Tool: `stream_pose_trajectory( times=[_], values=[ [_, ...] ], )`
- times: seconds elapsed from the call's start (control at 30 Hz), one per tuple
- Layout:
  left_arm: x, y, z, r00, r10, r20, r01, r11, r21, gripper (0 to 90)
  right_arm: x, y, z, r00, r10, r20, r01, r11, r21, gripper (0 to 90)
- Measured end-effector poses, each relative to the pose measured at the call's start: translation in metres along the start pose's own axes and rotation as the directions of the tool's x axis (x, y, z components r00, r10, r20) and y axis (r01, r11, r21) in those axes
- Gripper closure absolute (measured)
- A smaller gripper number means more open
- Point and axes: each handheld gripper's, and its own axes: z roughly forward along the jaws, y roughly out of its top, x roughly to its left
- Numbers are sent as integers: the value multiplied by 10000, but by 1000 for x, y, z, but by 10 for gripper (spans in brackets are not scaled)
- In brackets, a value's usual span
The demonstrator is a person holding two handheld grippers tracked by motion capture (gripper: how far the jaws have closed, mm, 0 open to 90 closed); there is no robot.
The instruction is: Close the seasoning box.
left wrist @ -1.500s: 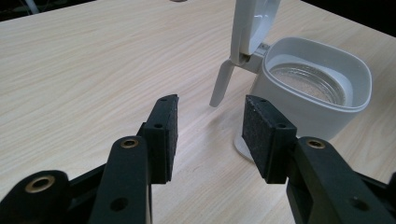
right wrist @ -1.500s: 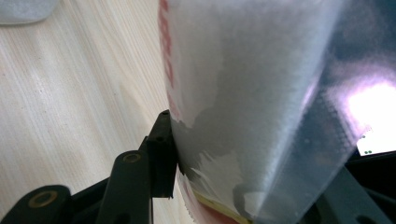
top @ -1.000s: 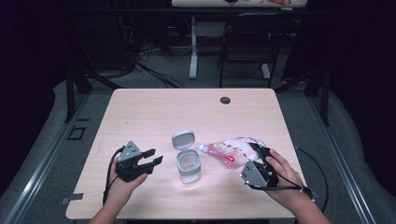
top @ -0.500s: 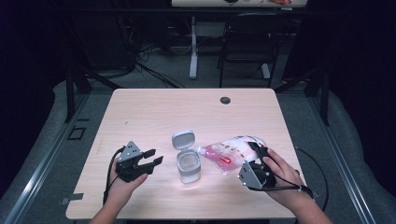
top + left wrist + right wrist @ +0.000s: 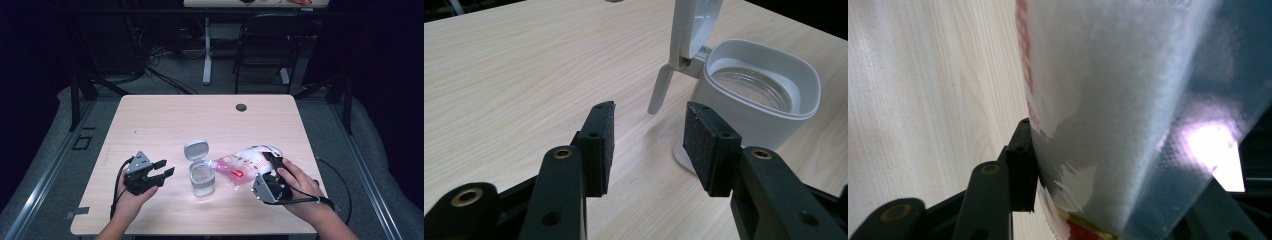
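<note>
2 claws flank the container (image 5: 201,176) amid open table (image 5: 200,115).

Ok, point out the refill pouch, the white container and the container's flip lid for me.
refill pouch (image 5: 245,164), high view, on its printed middle.
white container (image 5: 769,120), left gripper view, on its outer side wall.
flip lid (image 5: 195,149), high view, on the raised lid's inner face.

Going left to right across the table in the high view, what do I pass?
Left hand-held gripper → white container with its lid up → pink and white pouch → right hand-held gripper clamped on the pouch.
</note>
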Motion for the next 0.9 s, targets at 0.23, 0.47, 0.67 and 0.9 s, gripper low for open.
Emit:
stream_pose_trajectory(
  times=[0.23,0.47,0.67,0.9],
  values=[
    [0,0,0,10000,-12,15,12,10000,12,562,0,0,1,9999,-113,-18,113,9999,-32,545],
    [-1,0,0,10000,1,24,-1,10000,60,562,-2,2,0,9993,-375,-50,375,9993,60,545],
    [-1,0,0,10000,1,29,-1,10000,62,562,-2,4,0,9982,-600,49,600,9982,33,546],
    [-1,0,0,10000,24,47,-24,10000,35,561,0,5,2,9960,-890,103,889,9960,122,547]
  ],
)
